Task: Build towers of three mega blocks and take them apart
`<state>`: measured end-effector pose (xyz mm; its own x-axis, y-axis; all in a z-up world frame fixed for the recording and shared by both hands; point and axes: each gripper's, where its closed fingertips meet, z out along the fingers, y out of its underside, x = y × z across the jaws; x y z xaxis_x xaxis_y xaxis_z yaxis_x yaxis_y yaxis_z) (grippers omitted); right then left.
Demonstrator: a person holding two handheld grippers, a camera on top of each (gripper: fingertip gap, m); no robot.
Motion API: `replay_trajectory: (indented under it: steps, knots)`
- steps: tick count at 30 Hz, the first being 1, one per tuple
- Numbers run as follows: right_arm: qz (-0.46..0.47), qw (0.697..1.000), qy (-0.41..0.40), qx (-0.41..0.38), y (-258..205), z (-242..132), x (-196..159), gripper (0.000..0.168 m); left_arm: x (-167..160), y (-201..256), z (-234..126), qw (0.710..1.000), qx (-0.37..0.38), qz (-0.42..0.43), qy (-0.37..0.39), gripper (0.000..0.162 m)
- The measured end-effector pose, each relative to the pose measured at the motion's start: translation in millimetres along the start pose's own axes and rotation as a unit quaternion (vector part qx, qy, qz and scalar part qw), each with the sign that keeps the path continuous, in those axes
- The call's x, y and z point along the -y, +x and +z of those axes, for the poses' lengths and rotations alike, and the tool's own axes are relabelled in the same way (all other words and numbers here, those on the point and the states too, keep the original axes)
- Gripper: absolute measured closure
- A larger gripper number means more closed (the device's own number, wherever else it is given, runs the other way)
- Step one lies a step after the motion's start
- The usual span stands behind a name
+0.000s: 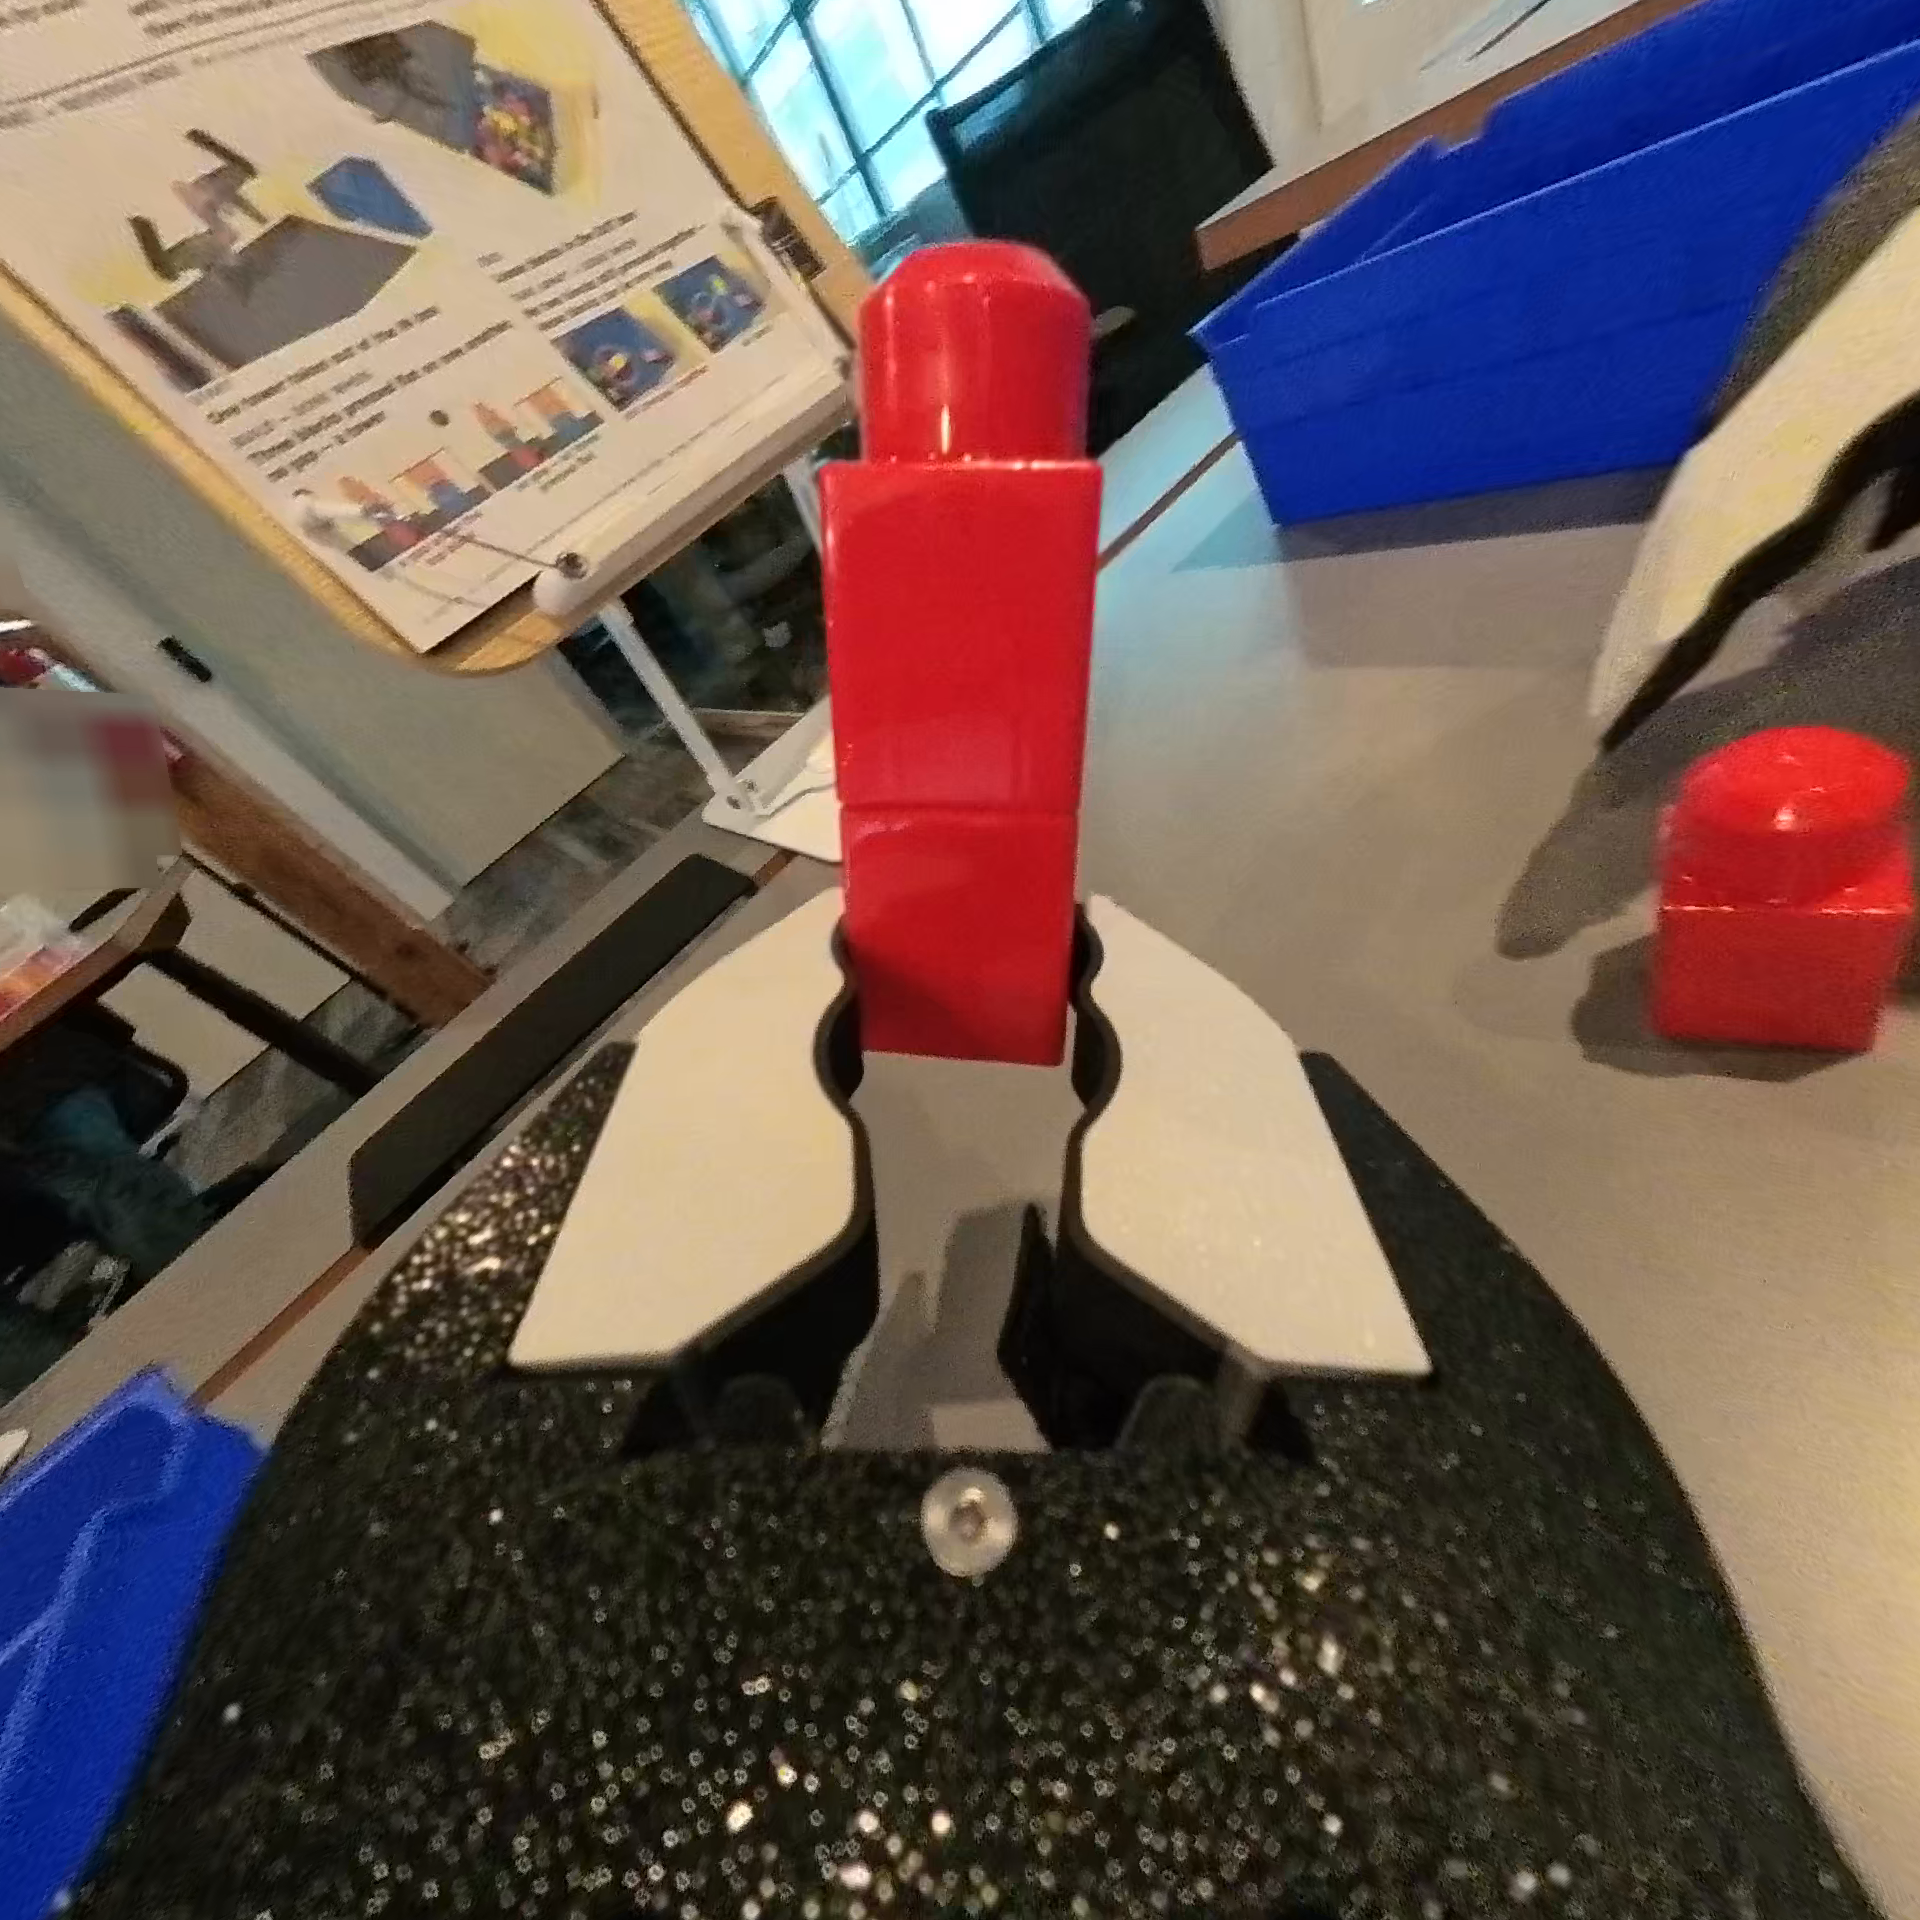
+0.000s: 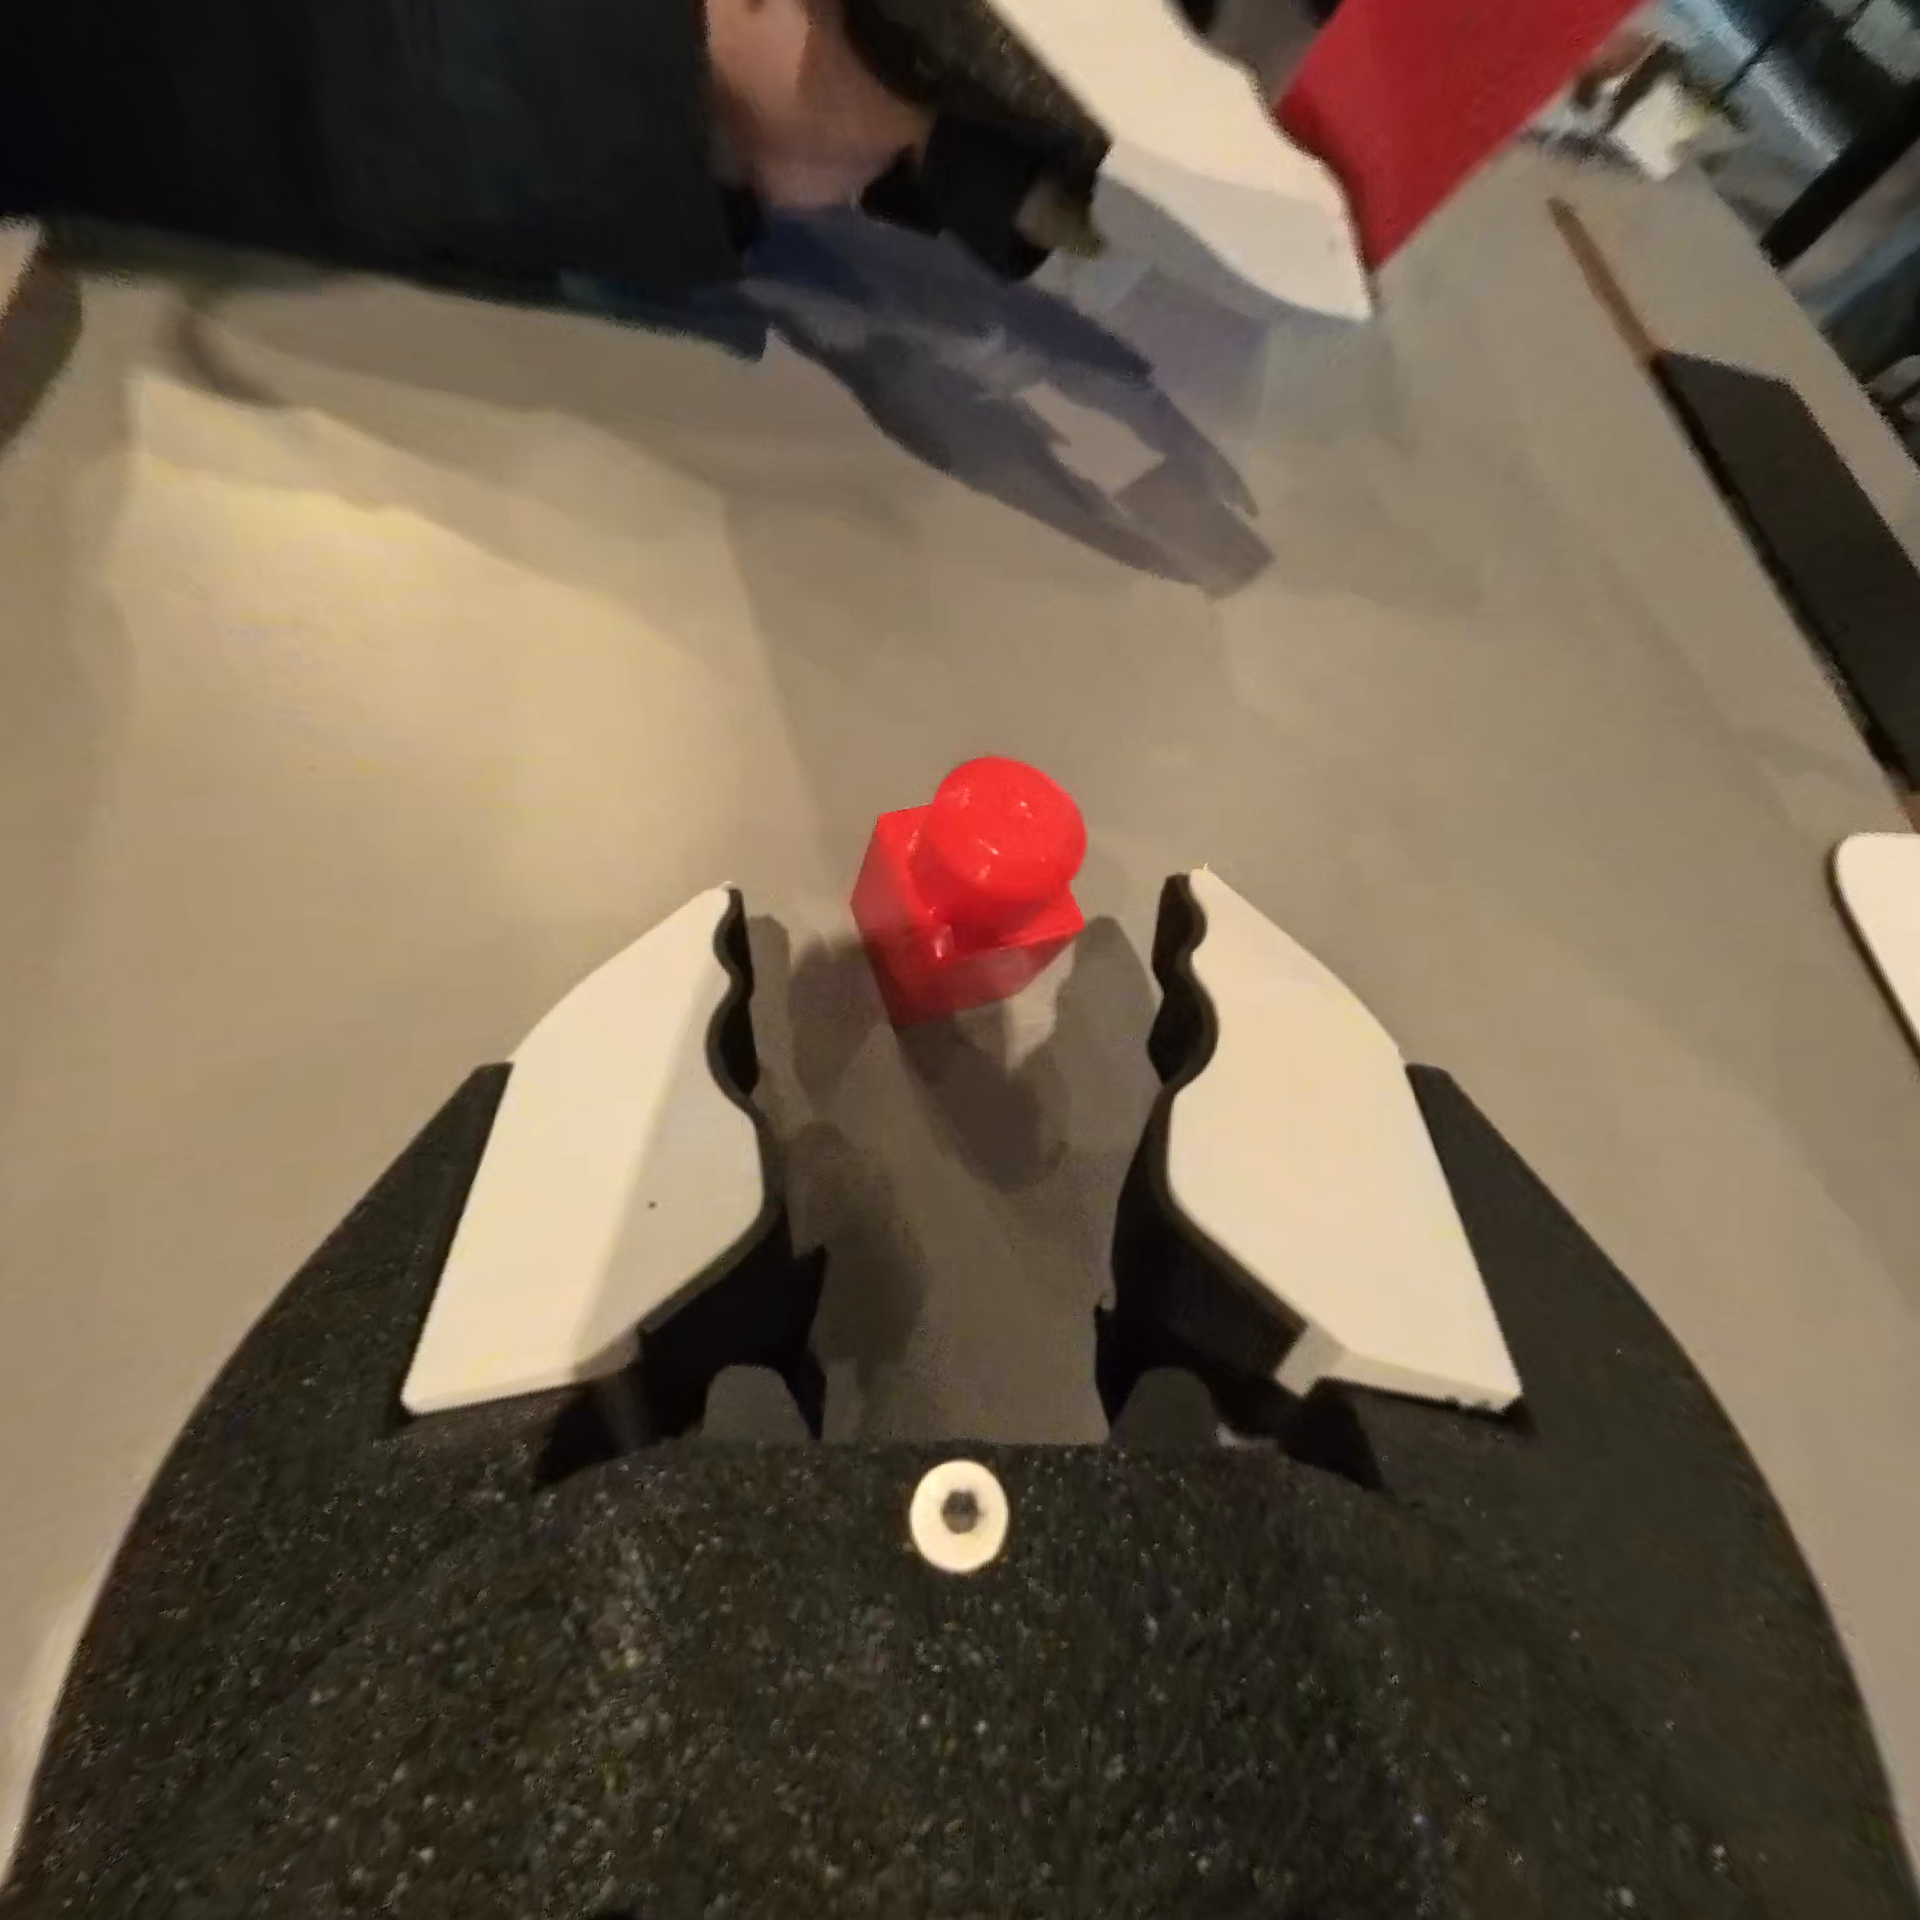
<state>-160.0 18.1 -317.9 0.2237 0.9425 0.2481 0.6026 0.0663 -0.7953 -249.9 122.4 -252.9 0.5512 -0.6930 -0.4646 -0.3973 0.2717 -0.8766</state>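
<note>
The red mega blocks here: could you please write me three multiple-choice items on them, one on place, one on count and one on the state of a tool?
1. Where does the loose red block stand?
A. on the grey table
B. inside the blue bin
C. on top of the stack

2. How many blocks make up the red stack that the left tool holds?
A. one
B. two
C. four

3. How is the right tool?
A. shut on the block
B. open, with the block ahead between its fingers
C. shut on nothing

Answers:
1 A, it sits alone on the grey table.
2 B, one seam splits the stack into two bodies under a single stud.
3 B, a wide gap shows on both sides of the block.
</note>
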Motion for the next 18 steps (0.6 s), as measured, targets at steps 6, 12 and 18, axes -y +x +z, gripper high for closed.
replay_trajectory:
  steps: [6,12,18]
  knots:
    - [-0.061,0.995,-0.071,0.035,0,24,-7,0.125,4,25,1,0.998,-0.062,0.028,0.011,0.126]
    - [-0.078,0.996,0.012,-0.040,30,-8,32,0.127,7,40,1,0.993,-0.111,0.025,0.022,0.126]
    - [-0.102,0.972,0.194,-0.086,44,-65,105,0.128,7,60,-1,0.985,-0.164,0.039,0.028,0.126]
